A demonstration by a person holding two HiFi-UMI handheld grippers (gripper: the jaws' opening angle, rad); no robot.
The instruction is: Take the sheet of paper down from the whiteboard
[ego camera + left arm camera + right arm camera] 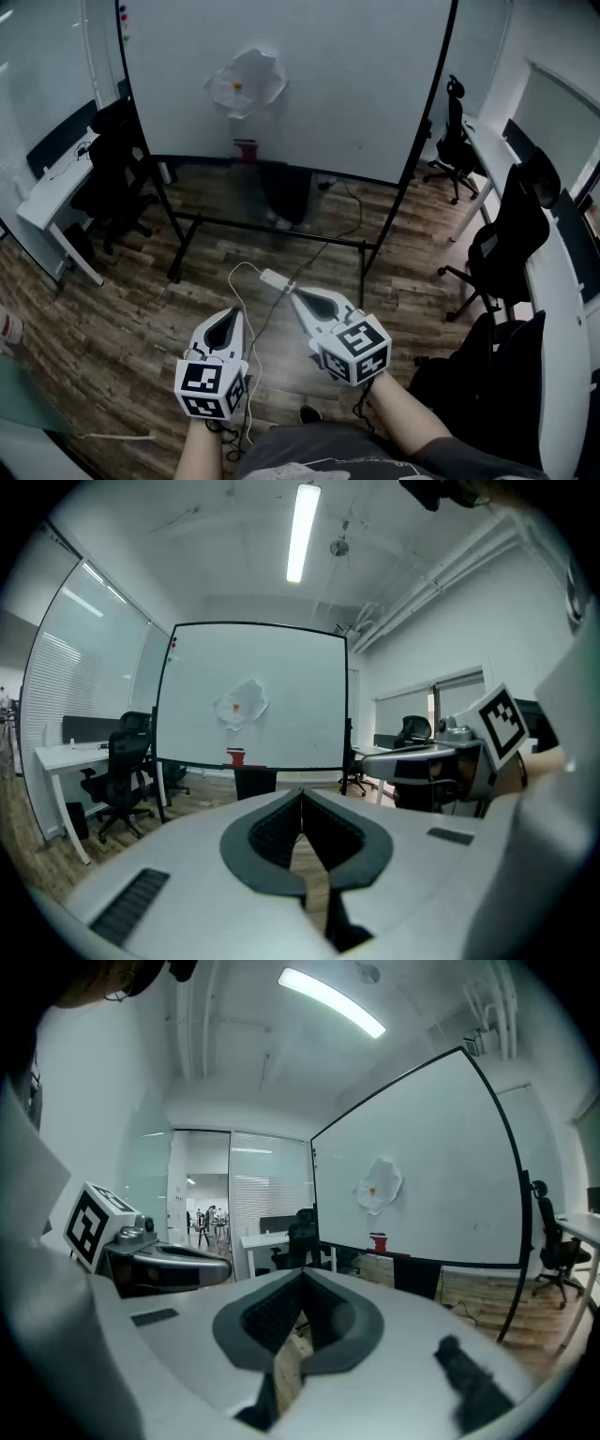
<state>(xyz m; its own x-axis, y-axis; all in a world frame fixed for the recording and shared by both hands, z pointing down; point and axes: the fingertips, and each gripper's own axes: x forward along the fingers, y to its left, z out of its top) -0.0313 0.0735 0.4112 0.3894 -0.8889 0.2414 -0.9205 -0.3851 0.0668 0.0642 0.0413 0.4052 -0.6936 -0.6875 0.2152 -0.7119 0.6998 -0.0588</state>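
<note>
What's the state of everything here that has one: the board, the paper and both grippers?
Whiteboard: upright on its stand.
Paper: crumpled, up on the whiteboard, with an orange dot, likely a magnet, at its middle.
Left gripper: shut, empty, well short of the paper.
Right gripper: shut, empty, well short of the paper.

Under me is a wood-plank floor (112, 319). The whiteboard (356, 84) stands on it on a black frame. A white power strip (274, 278) lies in front of the frame, and a cable (323, 249) runs from it across the planks. A black office chair (117, 178) and a white desk (47, 192) stand to my left, a second chair (506, 248) to my right. The whiteboard carries a crumpled sheet of paper (246, 82), pinned by an orange magnet (238, 86).
</note>
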